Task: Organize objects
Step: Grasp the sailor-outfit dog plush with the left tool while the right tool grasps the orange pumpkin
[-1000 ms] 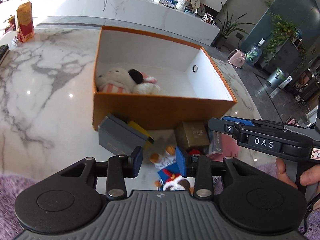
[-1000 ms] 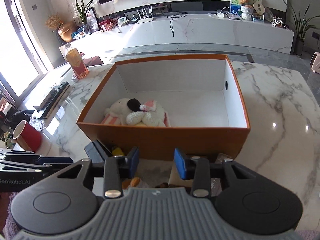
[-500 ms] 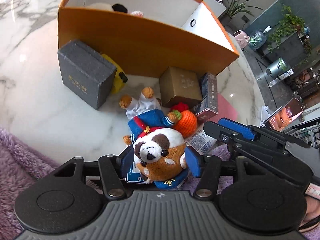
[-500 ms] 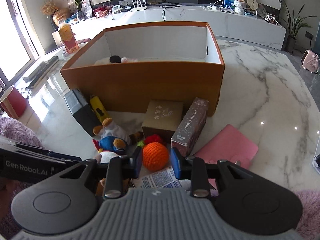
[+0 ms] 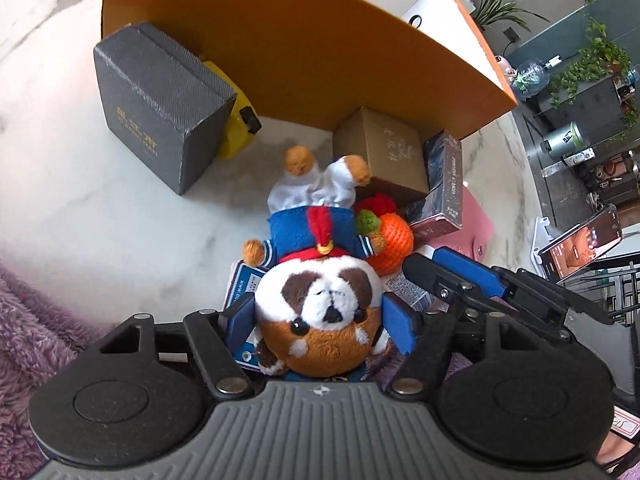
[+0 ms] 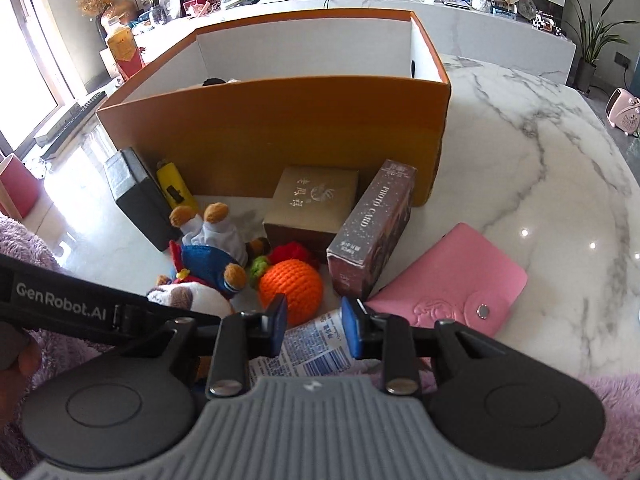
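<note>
A plush dog [image 5: 320, 304] in a blue sailor suit lies on the marble table before the orange box [image 5: 320, 52]. My left gripper [image 5: 320, 316] is open, its blue pads on either side of the dog's head. My right gripper [image 6: 314, 330] is open, just behind an orange crocheted ball [image 6: 290, 290] and over a printed white packet [image 6: 316, 348]. The dog [image 6: 200, 276] and the orange box [image 6: 288, 132] also show in the right wrist view. Plush toys inside the box are mostly hidden by its front wall.
In front of the box lie a dark grey box [image 6: 138, 198], a yellow item [image 6: 172, 184], a brown box [image 6: 314, 206], a photo card box [image 6: 374, 234] and a pink wallet [image 6: 452, 284]. A purple fluffy cloth [image 5: 36, 328] covers the near edge. A phone [image 5: 580, 244] stands at right.
Both grippers have dropped from above the box down to the items in front of it. The left gripper has closed in around the dog's head; the right one neared the orange ball.
</note>
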{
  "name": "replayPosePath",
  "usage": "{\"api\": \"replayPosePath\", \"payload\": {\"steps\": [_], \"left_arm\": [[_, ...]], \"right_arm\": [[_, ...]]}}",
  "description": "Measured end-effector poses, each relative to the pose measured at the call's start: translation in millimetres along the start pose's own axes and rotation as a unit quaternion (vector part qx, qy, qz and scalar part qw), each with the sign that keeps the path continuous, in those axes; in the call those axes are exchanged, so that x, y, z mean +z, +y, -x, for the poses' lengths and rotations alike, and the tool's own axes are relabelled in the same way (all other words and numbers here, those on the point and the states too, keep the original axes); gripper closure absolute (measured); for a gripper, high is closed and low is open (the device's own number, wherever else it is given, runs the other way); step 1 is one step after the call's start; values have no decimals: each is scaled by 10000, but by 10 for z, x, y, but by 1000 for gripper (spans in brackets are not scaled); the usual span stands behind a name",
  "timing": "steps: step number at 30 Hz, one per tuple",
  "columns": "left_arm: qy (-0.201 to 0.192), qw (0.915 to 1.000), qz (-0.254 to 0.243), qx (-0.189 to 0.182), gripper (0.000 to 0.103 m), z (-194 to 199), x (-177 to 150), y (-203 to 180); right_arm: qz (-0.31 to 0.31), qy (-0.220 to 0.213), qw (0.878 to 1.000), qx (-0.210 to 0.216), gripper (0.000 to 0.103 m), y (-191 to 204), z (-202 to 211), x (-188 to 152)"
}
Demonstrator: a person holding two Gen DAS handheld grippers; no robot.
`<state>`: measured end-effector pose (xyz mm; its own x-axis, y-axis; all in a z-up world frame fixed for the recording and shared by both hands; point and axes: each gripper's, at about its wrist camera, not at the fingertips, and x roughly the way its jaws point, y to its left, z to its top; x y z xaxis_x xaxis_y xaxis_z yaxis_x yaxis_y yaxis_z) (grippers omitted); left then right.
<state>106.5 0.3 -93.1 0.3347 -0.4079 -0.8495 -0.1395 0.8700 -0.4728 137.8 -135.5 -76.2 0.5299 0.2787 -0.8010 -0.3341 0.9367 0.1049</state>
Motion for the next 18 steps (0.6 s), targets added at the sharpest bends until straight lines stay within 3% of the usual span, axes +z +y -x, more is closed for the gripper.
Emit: {"api": "replayPosePath", "payload": {"steps": [3, 9, 18], "left_arm": [[-16, 9999, -100, 19, 31, 29, -4, -1], [-160, 9973, -586, 401, 36, 205, -17, -27], [-338, 9958, -735, 423, 36, 406, -3, -1]], "right_arm": [[39, -4, 10000, 82, 70, 9, -21, 7], [294, -56, 9994, 172, 70, 115, -38, 23], [483, -52, 9988, 32, 57, 239, -175, 73]]}}
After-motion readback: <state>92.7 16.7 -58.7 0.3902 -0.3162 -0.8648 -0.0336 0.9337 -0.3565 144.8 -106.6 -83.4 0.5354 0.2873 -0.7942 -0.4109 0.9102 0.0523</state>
